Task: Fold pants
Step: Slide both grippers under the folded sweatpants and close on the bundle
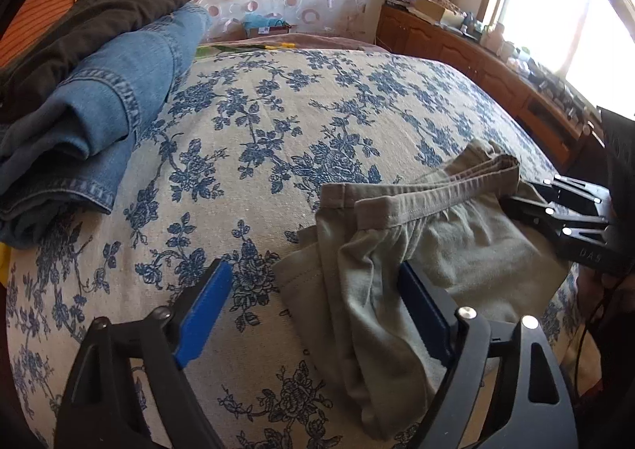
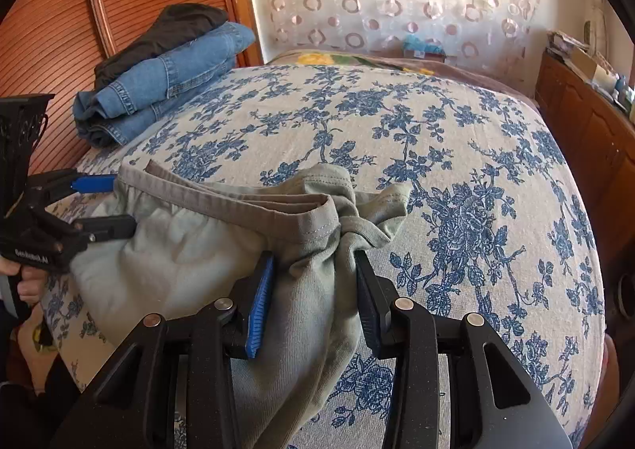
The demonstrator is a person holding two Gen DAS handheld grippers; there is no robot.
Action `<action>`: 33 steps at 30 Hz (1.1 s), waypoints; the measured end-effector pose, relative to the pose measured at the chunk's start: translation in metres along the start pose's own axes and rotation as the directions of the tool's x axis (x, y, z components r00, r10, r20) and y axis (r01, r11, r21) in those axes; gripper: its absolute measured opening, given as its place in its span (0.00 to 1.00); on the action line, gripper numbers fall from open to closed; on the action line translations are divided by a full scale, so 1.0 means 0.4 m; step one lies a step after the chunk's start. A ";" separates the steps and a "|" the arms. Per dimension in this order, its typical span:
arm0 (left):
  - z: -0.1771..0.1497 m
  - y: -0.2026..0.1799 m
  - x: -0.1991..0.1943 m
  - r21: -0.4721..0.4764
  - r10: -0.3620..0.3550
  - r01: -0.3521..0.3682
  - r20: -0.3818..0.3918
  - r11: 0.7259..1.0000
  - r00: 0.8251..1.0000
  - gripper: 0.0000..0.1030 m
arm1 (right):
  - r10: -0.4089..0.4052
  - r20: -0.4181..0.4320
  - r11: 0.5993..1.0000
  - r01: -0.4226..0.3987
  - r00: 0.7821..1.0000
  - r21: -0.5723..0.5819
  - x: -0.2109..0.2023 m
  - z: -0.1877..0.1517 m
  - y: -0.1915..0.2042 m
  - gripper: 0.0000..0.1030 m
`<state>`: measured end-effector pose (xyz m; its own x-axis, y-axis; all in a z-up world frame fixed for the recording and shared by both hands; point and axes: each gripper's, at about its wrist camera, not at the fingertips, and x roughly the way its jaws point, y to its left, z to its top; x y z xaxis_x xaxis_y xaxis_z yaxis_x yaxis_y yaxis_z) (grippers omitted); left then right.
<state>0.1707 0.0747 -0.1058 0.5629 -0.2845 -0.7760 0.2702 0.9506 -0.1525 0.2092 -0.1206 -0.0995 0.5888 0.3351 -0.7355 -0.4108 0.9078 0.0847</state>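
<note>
The pants (image 2: 222,250) are lying bunched near the front edge of the bed (image 2: 456,123), waistband (image 2: 254,207) facing away, one end twisted into a knot-like lump on the right.

The left gripper (image 1: 313,310) is standing wide, one finger on bare bedspread and the other just at the fabric edge, so it isn't gripping anything. The right gripper (image 2: 313,286) is sitting narrower, straddling a fold of the pants just below the waistband. The pads look like they're pressing the cloth, but honestly I can't tell for sure.

If I'm doing this step, I'm getting both ends of the waistband pinched properly first, then pulling them apart to flatten the thing out. Folding while that lump is still twisted is just baking the mess in.

Keep it clear of the stack of jeans (image 2: 166,79) at the far left corner.
</note>
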 end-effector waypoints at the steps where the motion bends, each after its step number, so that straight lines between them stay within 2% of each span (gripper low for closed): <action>1: -0.002 0.003 -0.003 -0.009 -0.008 0.008 0.004 1.000 1.000 0.75 | 0.000 0.000 1.000 0.000 1.000 0.000 0.000 -0.001 0.000 0.38; 2: -0.003 0.004 -0.006 -0.013 -0.016 0.016 0.006 1.000 1.000 0.73 | 0.000 0.000 1.000 0.000 1.000 -0.001 0.000 -0.001 0.000 0.38; 4: -0.001 0.003 -0.008 -0.016 -0.031 0.032 0.009 0.999 0.999 0.61 | -0.001 0.000 1.000 0.001 1.000 -0.001 0.000 -0.001 0.000 0.38; 7: 0.005 -0.002 -0.007 -0.022 -0.056 0.056 0.008 0.998 0.998 0.51 | 0.000 0.000 1.000 0.000 1.000 0.000 0.000 -0.001 0.000 0.38; 11: 0.014 -0.011 0.000 -0.018 -0.059 0.060 0.009 0.998 0.998 0.45 | 0.000 0.000 1.000 0.000 1.000 -0.001 0.000 -0.001 0.000 0.38; 15: 0.013 -0.014 0.000 -0.028 -0.096 0.096 0.007 0.995 0.995 0.28 | 0.000 0.000 1.000 0.000 1.000 -0.002 0.000 -0.001 0.001 0.38; 18: 0.010 -0.020 0.000 -0.027 -0.107 0.107 0.006 0.994 0.994 0.21 | 0.003 -0.001 1.000 -0.003 1.000 0.000 0.000 -0.001 -0.001 0.39; 25: 0.010 -0.031 -0.011 -0.022 -0.114 0.114 0.024 0.993 0.993 0.12 | 0.002 -0.001 1.000 -0.002 1.000 -0.001 0.000 -0.001 0.000 0.39; 33: 0.008 -0.071 -0.082 0.019 -0.123 0.122 0.105 0.992 0.987 0.11 | 0.011 0.002 1.000 -0.011 1.000 0.015 -0.002 -0.001 -0.006 0.40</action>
<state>0.1469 0.0566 -0.0739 0.6044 -0.4106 -0.6827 0.3515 0.9065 -0.2341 0.2095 -0.1232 -0.0991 0.5857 0.3452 -0.7334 -0.4067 0.9078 0.1025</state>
